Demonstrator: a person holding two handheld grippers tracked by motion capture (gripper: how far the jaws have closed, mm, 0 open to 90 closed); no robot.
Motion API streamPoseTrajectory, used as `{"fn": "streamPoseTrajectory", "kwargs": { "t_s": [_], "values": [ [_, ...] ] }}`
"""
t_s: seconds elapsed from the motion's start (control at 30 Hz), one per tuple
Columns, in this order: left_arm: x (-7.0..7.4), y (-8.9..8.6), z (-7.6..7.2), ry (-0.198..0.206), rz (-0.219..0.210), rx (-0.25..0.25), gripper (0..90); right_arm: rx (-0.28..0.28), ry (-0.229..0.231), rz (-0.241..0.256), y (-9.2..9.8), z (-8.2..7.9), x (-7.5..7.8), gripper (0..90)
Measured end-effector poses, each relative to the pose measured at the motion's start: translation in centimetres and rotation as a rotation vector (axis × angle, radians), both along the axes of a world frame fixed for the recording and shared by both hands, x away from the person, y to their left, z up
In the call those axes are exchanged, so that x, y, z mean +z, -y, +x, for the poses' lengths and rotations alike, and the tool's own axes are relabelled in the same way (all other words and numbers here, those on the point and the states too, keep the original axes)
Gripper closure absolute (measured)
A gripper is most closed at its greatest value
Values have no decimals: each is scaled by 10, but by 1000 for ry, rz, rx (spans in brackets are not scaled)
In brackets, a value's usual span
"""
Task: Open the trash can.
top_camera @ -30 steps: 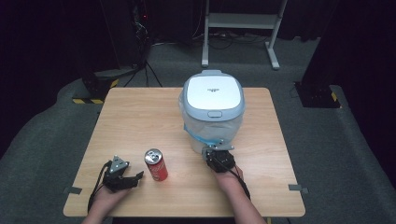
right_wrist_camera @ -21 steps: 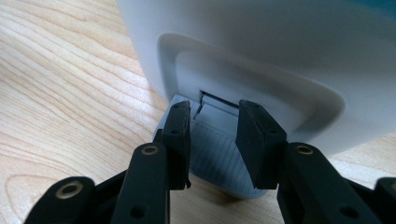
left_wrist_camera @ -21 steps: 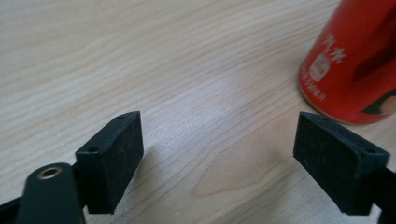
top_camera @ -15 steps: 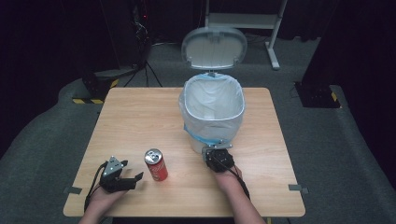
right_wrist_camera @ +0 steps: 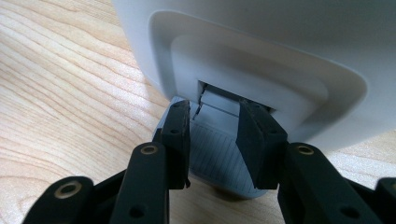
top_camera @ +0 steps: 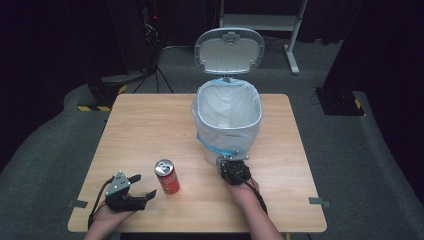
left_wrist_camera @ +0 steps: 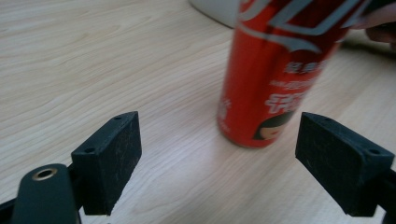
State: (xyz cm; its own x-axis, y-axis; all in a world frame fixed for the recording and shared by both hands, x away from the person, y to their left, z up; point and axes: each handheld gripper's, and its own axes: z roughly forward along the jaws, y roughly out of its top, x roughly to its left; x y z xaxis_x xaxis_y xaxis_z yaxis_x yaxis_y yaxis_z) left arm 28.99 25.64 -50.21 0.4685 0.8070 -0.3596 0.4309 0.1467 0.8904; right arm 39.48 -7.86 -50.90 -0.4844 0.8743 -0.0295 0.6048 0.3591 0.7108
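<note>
A white pedal bin [top_camera: 204, 146] with a plastic liner stands mid-table, its lid [top_camera: 229, 50] swung up and back. My right gripper [top_camera: 232, 161] is at the bin's front foot. In the right gripper view its jaws, a little apart, rest on top of the grey ribbed pedal [right_wrist_camera: 215, 154] under the bin's body [right_wrist_camera: 261, 42], holding nothing; right gripper [right_wrist_camera: 215, 135]. A red drink can [top_camera: 167, 177] stands upright left of it. My left gripper [top_camera: 144, 186] is open just left of the can, jaws wide apart and facing the can [left_wrist_camera: 275, 79] without touching; left gripper [left_wrist_camera: 229, 163].
The wooden table [top_camera: 145, 125] has bare room on its left and far side. Beyond it, on the dark floor, are a stand's legs [top_camera: 150, 75] and a white frame [top_camera: 260, 20]. A black box [top_camera: 340, 100] sits off the table's right.
The bin's lid went from shut to fully raised. The right gripper stayed at the pedal. The left gripper edged slightly nearer the can.
</note>
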Motion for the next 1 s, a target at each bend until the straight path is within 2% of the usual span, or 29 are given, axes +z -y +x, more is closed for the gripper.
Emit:
{"fn": "streamPoseTrajectory", "kwargs": {
  "t_s": [0.23,0.33,0.4,0.6,0.77,0.9,1.0],
  "values": [
    [5,10,-3,15,-35,-42,147,-1,6,-2,0,-1,0,643],
    [3,15,-2,15,-21,-59,148,-2,6,-2,0,-1,0,643],
    [3,18,-1,-1,-5,-71,150,-3,8,-2,0,-1,-1,643],
    [6,23,1,3,1,-85,152,1,16,-8,0,-1,-1,643],
    [6,30,2,28,17,-104,151,-4,15,-4,-1,-2,-1,643],
    [5,37,7,50,54,-114,151,-4,14,-3,-1,-2,-1,643],
    [5,41,10,55,34,-103,153,-3,13,-4,-1,-2,-1,643]
  ]
}}
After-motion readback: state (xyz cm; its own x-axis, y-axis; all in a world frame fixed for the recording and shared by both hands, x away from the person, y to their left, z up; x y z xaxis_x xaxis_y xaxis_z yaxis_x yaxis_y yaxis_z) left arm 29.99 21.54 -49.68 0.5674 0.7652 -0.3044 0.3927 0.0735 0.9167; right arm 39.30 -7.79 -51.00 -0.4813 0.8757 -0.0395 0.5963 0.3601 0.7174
